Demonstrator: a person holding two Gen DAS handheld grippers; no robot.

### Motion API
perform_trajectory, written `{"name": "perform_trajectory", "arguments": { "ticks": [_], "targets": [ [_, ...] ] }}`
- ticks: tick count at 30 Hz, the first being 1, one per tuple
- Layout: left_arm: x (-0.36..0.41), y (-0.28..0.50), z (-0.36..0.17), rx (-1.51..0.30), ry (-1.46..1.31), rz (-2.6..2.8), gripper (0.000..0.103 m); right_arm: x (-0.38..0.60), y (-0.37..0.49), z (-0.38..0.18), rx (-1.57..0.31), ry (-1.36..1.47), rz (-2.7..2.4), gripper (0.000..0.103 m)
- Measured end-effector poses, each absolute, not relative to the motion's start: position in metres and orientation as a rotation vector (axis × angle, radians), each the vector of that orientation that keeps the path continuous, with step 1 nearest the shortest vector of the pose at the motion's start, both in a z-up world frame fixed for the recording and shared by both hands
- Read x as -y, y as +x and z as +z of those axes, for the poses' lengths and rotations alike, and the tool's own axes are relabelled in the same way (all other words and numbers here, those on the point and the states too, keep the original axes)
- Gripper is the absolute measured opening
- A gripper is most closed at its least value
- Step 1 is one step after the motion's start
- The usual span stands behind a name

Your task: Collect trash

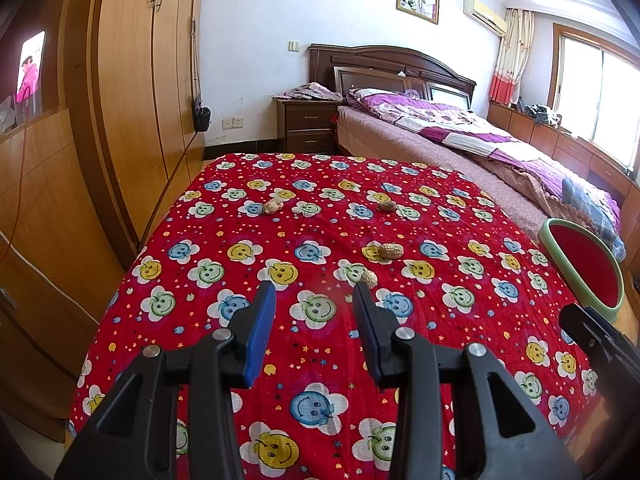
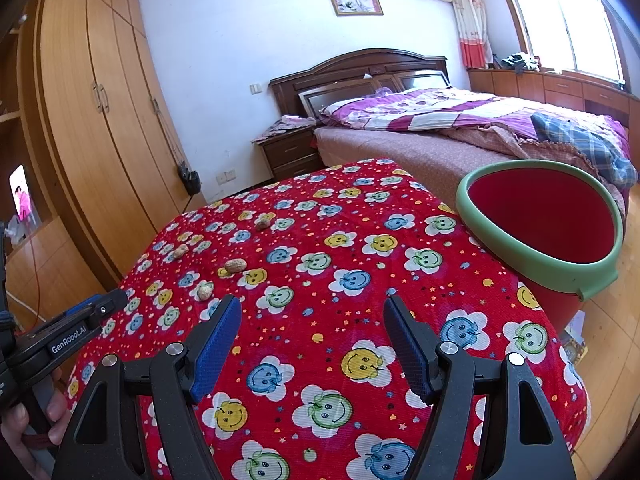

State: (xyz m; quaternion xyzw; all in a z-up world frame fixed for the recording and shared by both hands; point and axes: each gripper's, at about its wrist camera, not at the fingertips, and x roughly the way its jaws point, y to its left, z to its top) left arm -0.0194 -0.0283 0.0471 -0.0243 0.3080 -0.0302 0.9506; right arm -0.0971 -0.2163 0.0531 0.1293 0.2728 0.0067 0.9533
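Observation:
Several peanut shells lie on a table under a red smiley-flower cloth (image 1: 320, 360). In the left wrist view the nearest shell (image 1: 369, 279) sits just past my right fingertip, another (image 1: 391, 251) lies behind it, and two more (image 1: 273, 206) (image 1: 386, 205) lie farther back. My left gripper (image 1: 314, 292) is open and empty above the cloth. My right gripper (image 2: 312, 306) is open and empty; shells (image 2: 205, 292) (image 2: 235, 266) lie to its front left. A red bin with a green rim (image 2: 538, 220) stands at the table's right edge.
A wooden wardrobe (image 1: 128, 100) runs along the left. A bed (image 1: 460, 132) with purple bedding and a nightstand (image 1: 310, 126) stand beyond the table. The left gripper (image 2: 80, 324) shows at the left edge of the right wrist view.

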Motion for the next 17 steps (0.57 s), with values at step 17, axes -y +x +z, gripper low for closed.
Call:
{"name": "perform_trajectory", "arguments": {
  "ticks": [17],
  "targets": [
    [0.0283,-0.0205,0.0478,-0.625,-0.048,-0.061,0.04,0.2152,-0.0974,0.0535,-0.552,0.265,0.011,0.075]
  ]
}}
